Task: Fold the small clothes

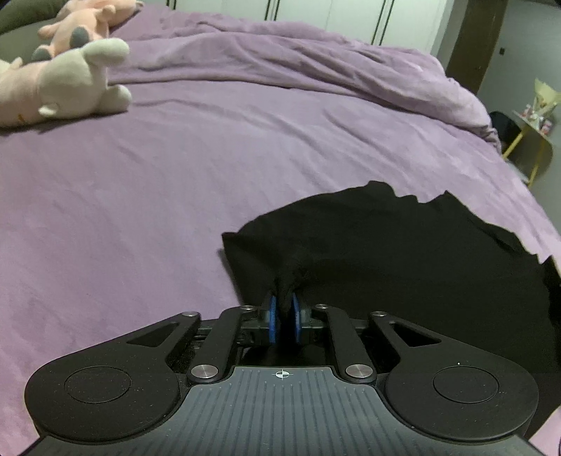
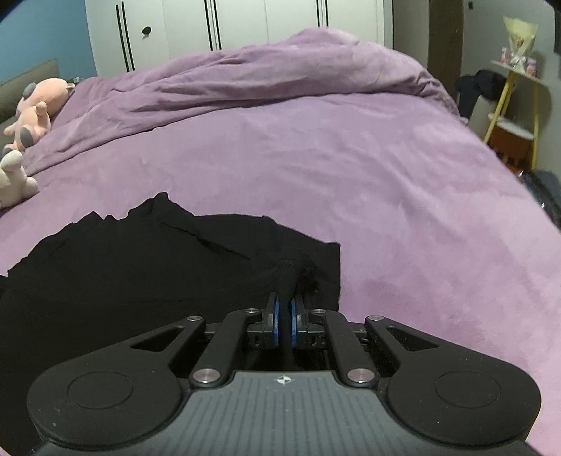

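Observation:
A black garment lies spread on the purple bed sheet. My left gripper is shut on a pinched fold at the garment's near left edge. The same garment shows in the right wrist view, stretching off to the left. My right gripper is shut on a bunched fold at the garment's near right corner. Both blue pads squeeze black cloth between them. The garment's far edge is jagged and rumpled.
Plush toys lie at the far left of the bed and also show in the right wrist view. A rumpled purple duvet is heaped at the back. A yellow-legged side table stands off the bed's right side. White wardrobes stand behind.

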The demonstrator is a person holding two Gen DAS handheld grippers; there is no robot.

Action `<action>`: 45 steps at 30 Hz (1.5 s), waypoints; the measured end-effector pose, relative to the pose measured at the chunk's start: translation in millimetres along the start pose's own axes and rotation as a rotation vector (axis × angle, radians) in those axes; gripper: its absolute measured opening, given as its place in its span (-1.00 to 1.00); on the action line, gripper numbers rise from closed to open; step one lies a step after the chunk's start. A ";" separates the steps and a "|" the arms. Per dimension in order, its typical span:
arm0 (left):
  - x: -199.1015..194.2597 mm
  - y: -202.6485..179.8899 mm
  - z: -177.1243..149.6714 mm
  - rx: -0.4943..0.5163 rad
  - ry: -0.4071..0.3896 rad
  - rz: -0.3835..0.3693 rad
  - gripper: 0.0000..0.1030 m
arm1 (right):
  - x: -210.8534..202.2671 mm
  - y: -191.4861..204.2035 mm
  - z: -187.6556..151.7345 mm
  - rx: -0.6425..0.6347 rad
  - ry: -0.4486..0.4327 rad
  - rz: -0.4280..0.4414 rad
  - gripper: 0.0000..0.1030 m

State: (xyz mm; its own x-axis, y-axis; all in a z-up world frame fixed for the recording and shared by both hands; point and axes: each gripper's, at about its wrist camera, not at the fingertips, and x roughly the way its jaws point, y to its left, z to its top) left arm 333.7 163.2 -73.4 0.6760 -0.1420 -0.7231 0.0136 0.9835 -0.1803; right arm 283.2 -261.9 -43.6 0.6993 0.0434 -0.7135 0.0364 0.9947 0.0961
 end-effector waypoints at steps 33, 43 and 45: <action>57.0 -24.2 69.9 0.015 -0.123 0.302 -0.42 | 54.9 33.6 71.1 0.038 -0.211 -0.170 -0.83; 43.1 -70.9 57.7 0.006 -0.199 0.142 0.12 | 74.0 63.3 34.7 0.291 -0.002 0.523 -0.17; 65.7 -84.8 58.3 0.050 -0.153 0.146 0.12 | 91.7 80.2 25.1 0.274 0.042 0.578 -0.17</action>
State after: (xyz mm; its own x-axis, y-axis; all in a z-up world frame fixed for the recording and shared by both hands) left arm 419.9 77.0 -66.7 0.7772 0.0174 -0.6290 -0.0588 0.9973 -0.0451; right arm 368.2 -180.5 -83.9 0.6319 0.5750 -0.5197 -0.1534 0.7501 0.6433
